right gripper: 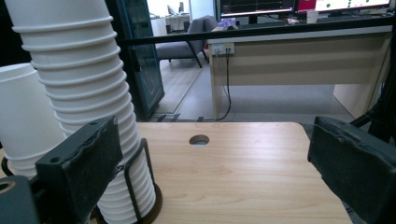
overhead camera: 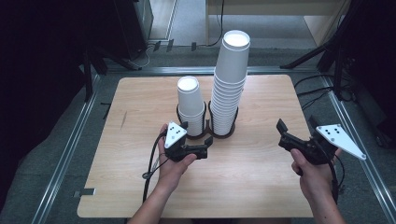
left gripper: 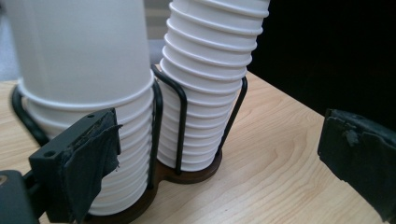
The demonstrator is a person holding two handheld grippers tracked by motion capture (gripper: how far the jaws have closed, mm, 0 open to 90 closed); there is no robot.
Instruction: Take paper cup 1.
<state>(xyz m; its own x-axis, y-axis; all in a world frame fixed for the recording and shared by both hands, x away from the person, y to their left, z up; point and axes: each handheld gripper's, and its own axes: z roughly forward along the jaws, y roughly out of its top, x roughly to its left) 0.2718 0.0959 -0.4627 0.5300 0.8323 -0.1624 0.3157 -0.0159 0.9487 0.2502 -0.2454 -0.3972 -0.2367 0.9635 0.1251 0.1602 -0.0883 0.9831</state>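
Two stacks of white paper cups stand in a black wire holder at the middle of the wooden table. The short stack is on the left, the tall stack on the right. My left gripper is open just in front of the holder. In the left gripper view its left pad lies close before the short stack, with the tall stack between the wide jaws and farther off. My right gripper hovers open at the table's right, nothing between its pads.
Metal rails run along the floor on both sides of the table. Dark stand legs rise behind the far right corner. A pale desk stands beyond the table. A small round hole is cut in the tabletop.
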